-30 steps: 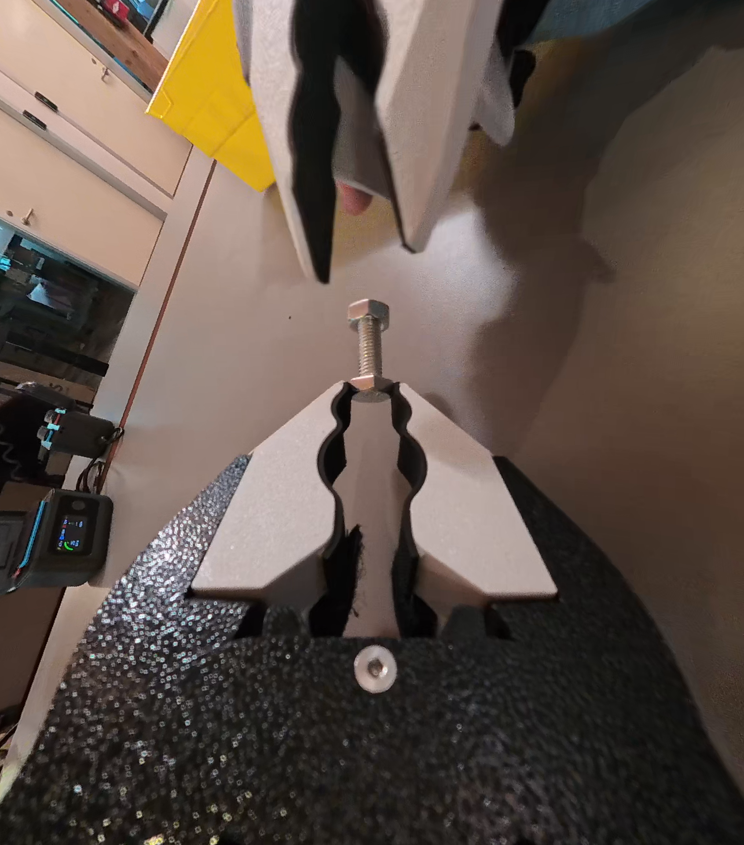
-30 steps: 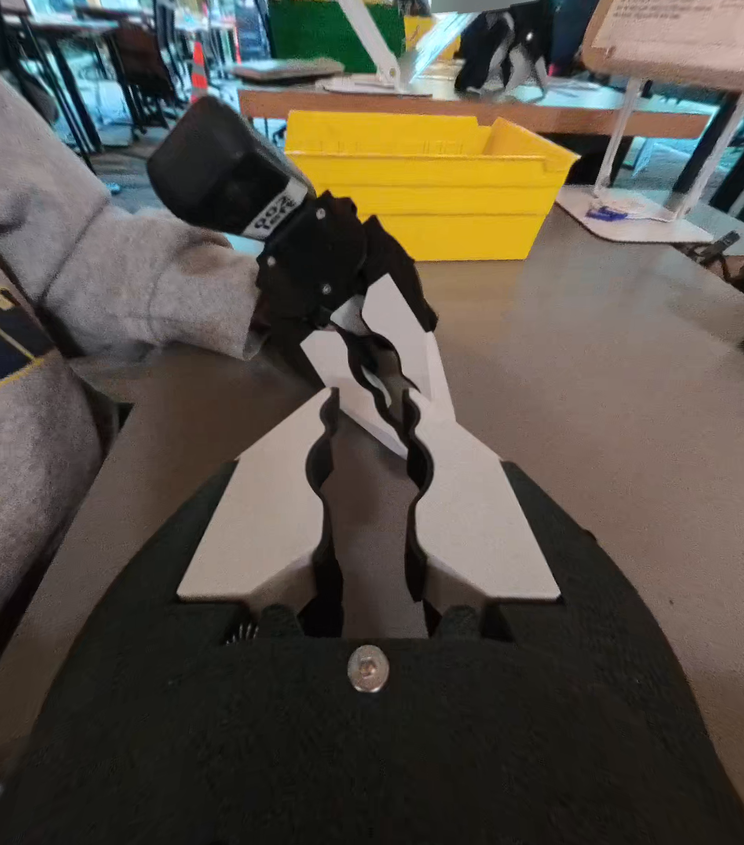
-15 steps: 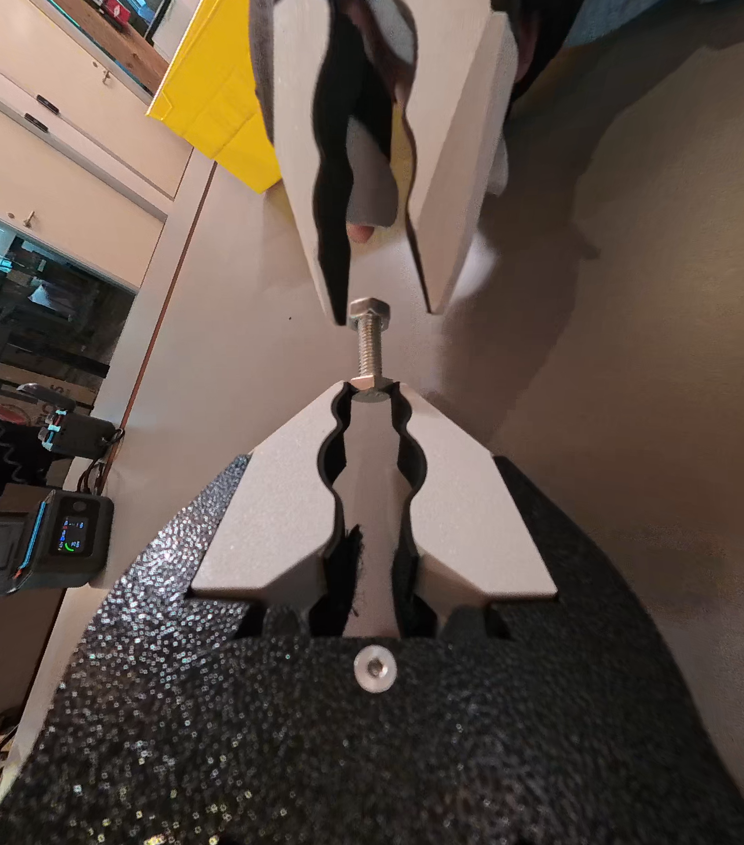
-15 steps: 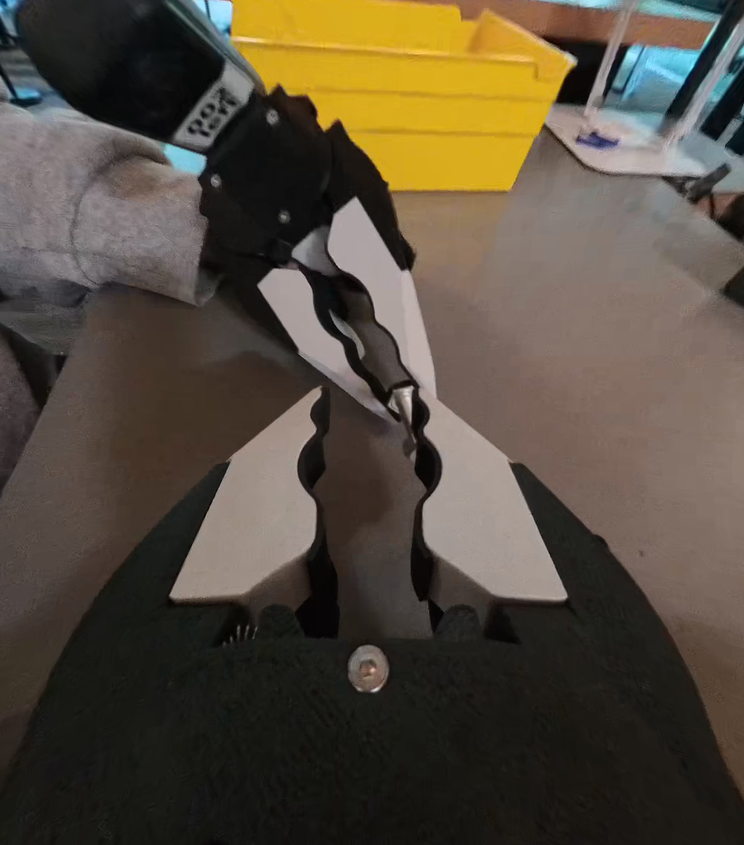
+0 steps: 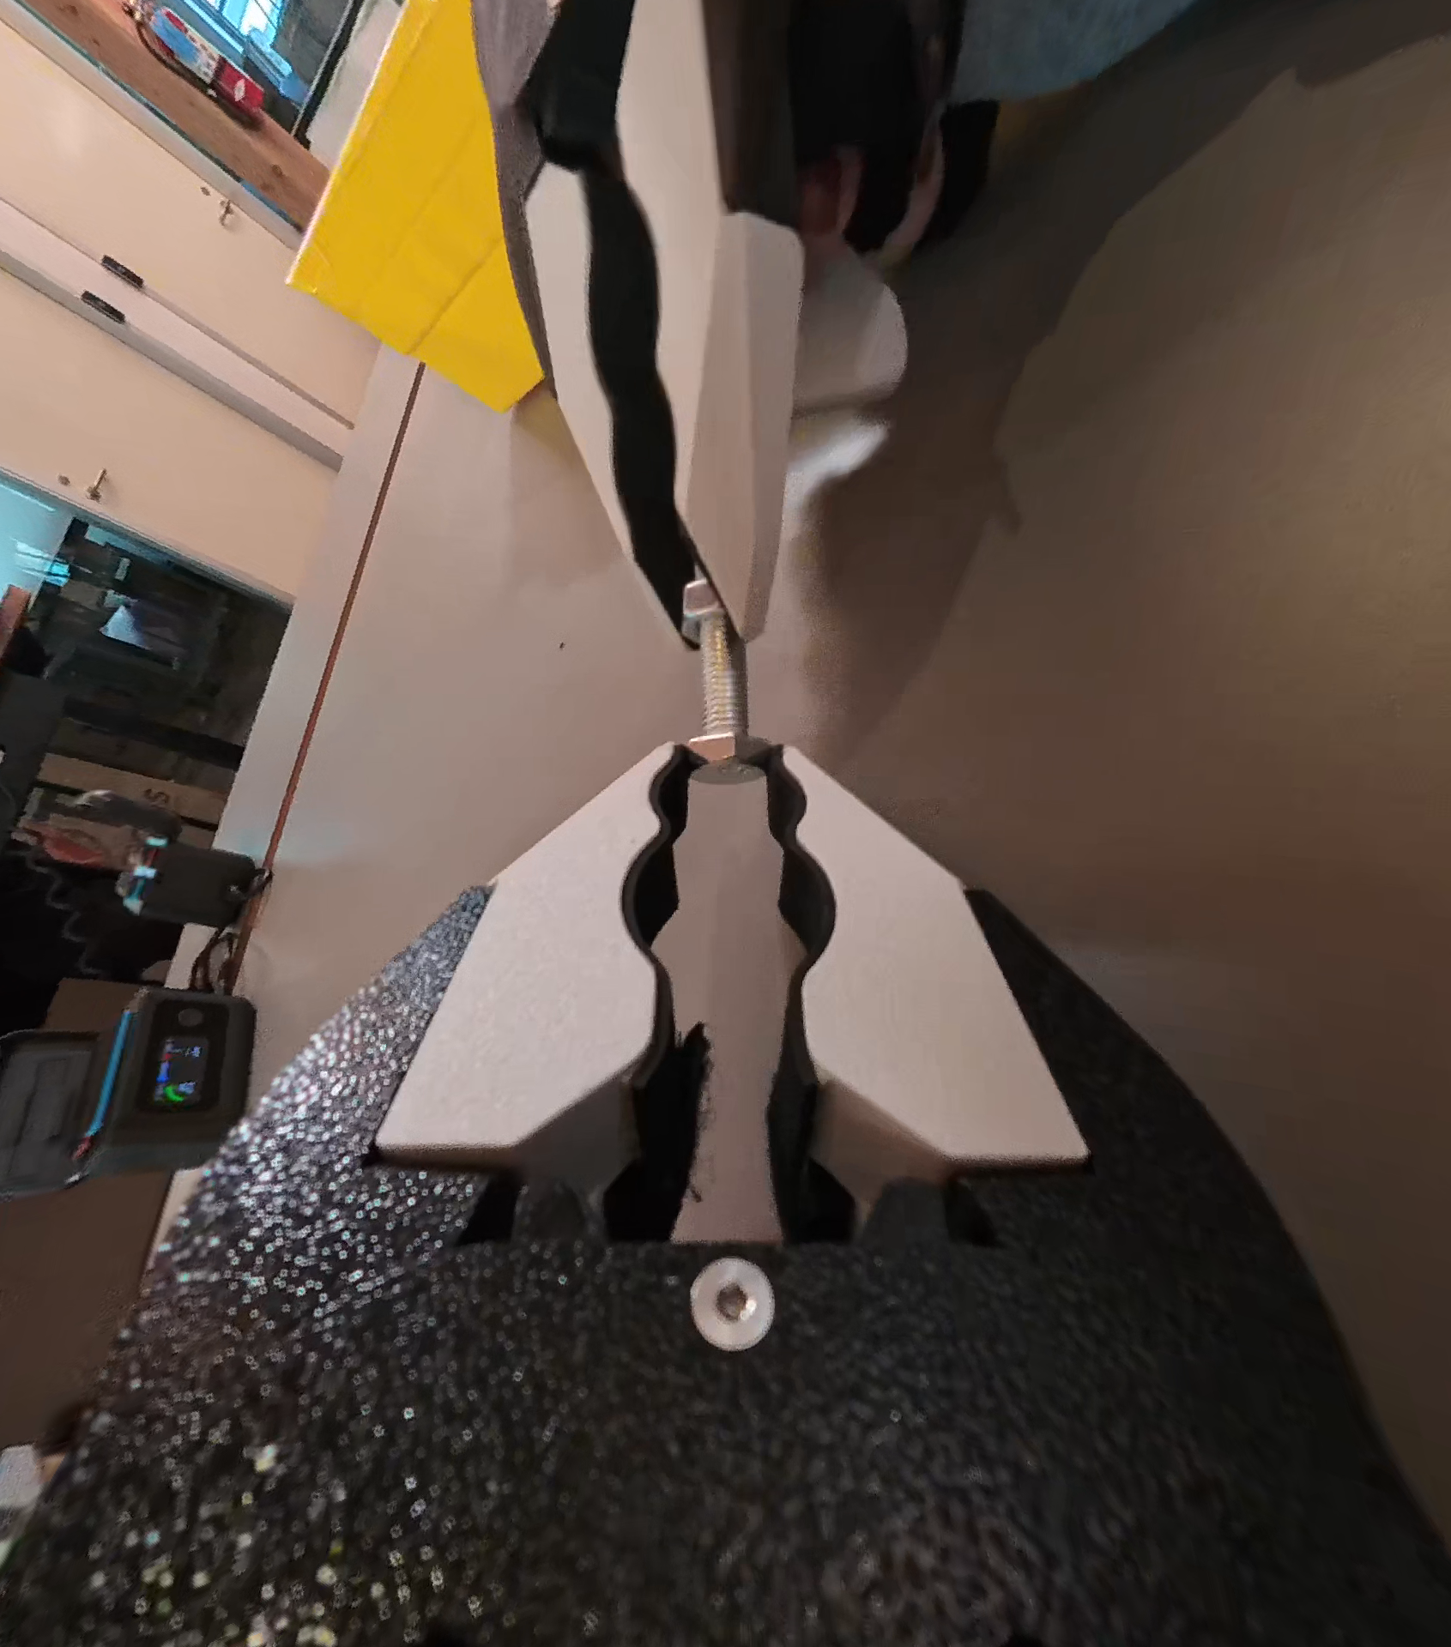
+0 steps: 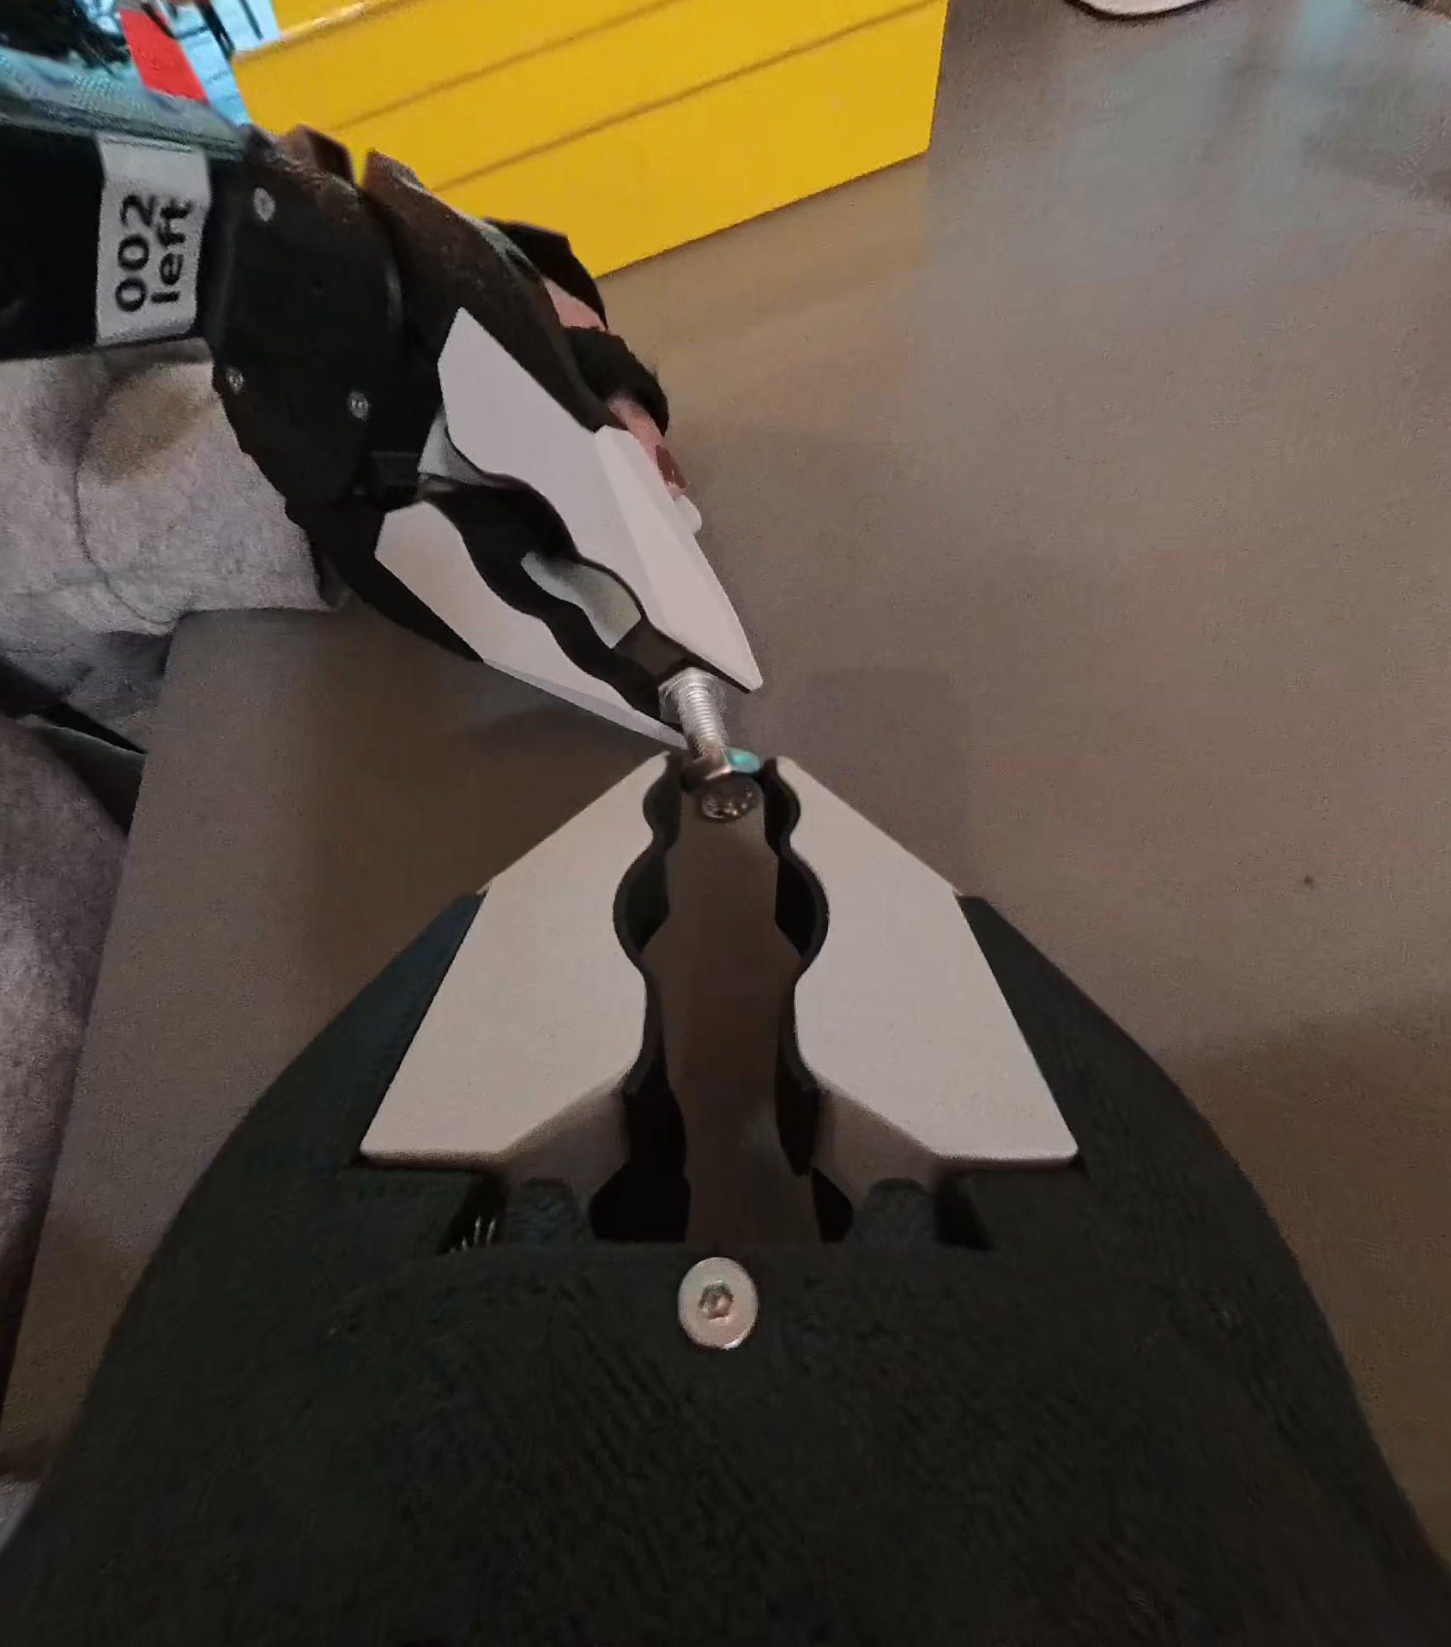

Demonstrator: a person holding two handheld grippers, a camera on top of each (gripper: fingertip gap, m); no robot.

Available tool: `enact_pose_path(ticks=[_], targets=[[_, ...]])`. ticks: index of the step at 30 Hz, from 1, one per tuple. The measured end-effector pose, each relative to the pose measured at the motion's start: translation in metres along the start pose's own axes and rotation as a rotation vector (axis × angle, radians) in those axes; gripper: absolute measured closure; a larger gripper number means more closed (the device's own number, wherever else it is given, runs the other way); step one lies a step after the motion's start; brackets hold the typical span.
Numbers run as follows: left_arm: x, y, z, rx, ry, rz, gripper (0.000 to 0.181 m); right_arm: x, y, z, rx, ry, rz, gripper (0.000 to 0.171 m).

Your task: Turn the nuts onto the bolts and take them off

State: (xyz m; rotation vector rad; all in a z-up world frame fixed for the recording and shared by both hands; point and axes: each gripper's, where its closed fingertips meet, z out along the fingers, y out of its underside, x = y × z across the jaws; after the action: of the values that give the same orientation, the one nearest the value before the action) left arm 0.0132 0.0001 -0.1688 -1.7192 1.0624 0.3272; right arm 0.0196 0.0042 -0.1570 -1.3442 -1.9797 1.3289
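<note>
My left gripper [image 5: 726, 757] and right gripper [image 6: 721, 766] are built alike. Each has a broad black body with a grainy, speckled skin, and one silver socket-head screw [image 5: 730, 1307] at its middle. Ahead of that screw, two pale grey fingers [image 5: 543, 980] taper to points, and wavy black pads [image 5: 806, 900] line their inner edges. Behind the fingers, my left gripper's black housing has small silver screws [image 6: 233, 379] on its side and a white label [image 6: 151, 254] with dark print. Farther back is my grey fleecy sleeve [image 6: 35, 499].

Workshop, yellow parts bin [image 6: 614, 116], worktable [image 6: 1149, 535], cabinets [image 5: 80, 223]
</note>
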Motion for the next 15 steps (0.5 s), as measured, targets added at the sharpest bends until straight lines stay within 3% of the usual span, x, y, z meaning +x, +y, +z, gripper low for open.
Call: enact_pose_path(ticks=[15], targets=[[-0.027,-0.024,-0.03,0.275,0.093,-0.481,0.166,-0.005,-0.041,-0.009,0.146,0.421,-0.902,0.154]])
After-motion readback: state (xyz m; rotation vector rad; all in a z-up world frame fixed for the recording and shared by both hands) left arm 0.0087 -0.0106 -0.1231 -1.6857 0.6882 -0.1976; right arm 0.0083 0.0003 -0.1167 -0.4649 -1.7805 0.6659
